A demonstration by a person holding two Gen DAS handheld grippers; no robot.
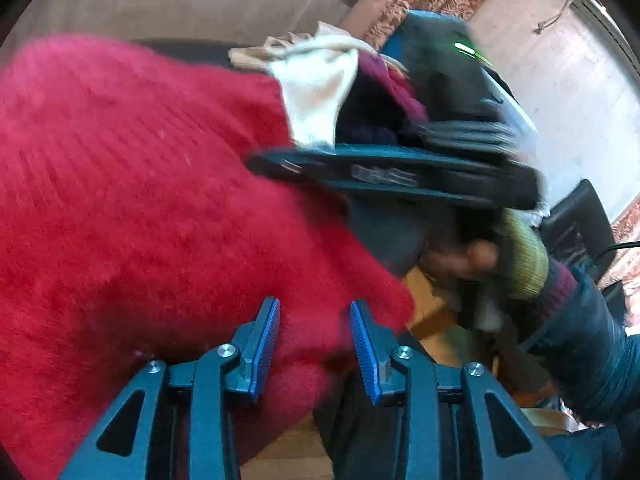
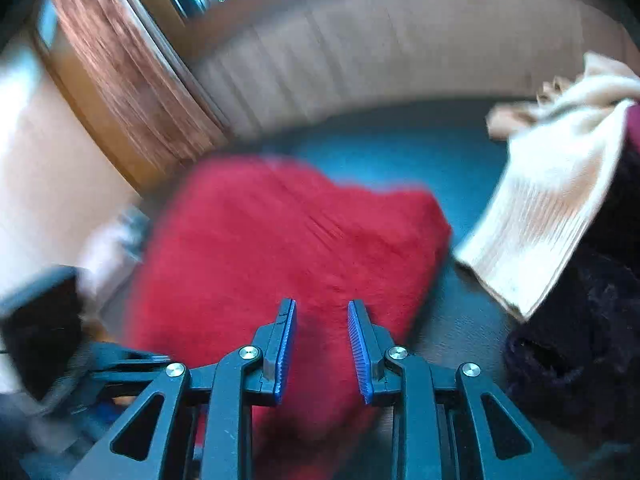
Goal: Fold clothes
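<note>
**Desk:** What am I looking at?

**Me:** My left claw [image 1: 314, 344] pushes into a fluffy red sweater [image 1: 140, 200], fingers apart with knit bulging between them, clamped on nothing that I can see. My right claw [image 2: 321, 350] is likewise spread over the same sweater [image 2: 280, 248]. Both views are smeared by motion.

**Desk:** Where does the sweater lie?

**Me:** Bunched in a soft heap on a dark blue surface [image 2: 420, 152], filling my left view from 9 o'clock to the centre. At 1 o'clock from it sits a cream knit [image 2: 548, 208] beside a dark fuzzy garment [image 2: 580, 340].

**Desk:** Folded or not?

**Me:** I can't settle that; a rounded heap could be a loose fold or a crumple.

**Desk:** What could go wrong?

**Me:** I judge the knit thick and springy, so closing on a bulge may catch several layers and drag the whole heap. My right claw crosses my left view at 3 o'clock, so the two could collide. The cream knit is near enough to get snagged.
</note>
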